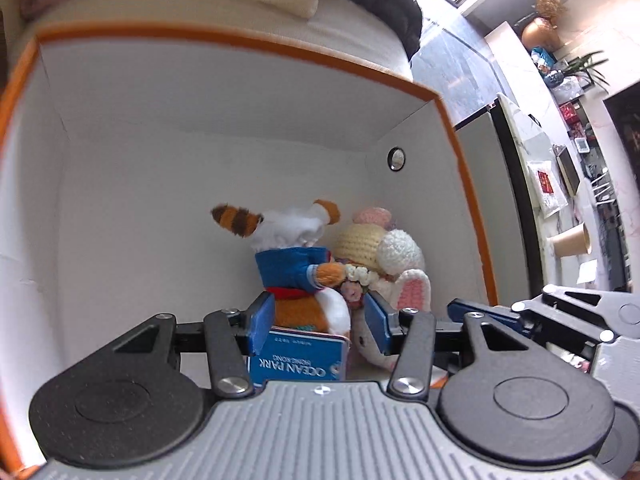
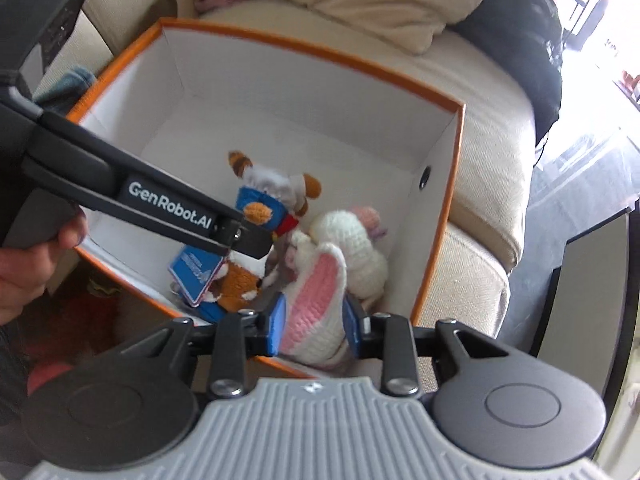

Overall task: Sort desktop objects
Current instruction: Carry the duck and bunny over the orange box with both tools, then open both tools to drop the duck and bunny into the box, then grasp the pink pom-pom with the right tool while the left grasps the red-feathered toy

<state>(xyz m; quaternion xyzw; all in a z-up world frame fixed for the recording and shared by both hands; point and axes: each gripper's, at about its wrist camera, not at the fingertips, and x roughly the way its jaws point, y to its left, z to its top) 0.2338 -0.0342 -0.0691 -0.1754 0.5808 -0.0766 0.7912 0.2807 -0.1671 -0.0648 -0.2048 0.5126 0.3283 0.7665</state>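
A: Nearest, the right gripper (image 2: 313, 326) has its blue pads either side of the bunny's (image 2: 344, 248) pink-lined ear, and they look pressed on it.

B: And the left gripper (image 1: 316, 322)?

A: Jaws apart around the fox (image 1: 298, 276) plush, with a gap showing at each pad, so nothing is gripped. Its blue tag (image 1: 298, 362) lies just under the pads.

B: What could go wrong?

A: If the right gripper lifts, the ear could drag the bunny back out of the box (image 2: 456, 184). The two toys touch, so the fox might tip over with it. I'd also guess the left pads could snag the tag.

B: What's in the box?

A: Only those two toys, at its near right corner; the far floor is bare white. It sits on a cream sofa (image 2: 488, 208).
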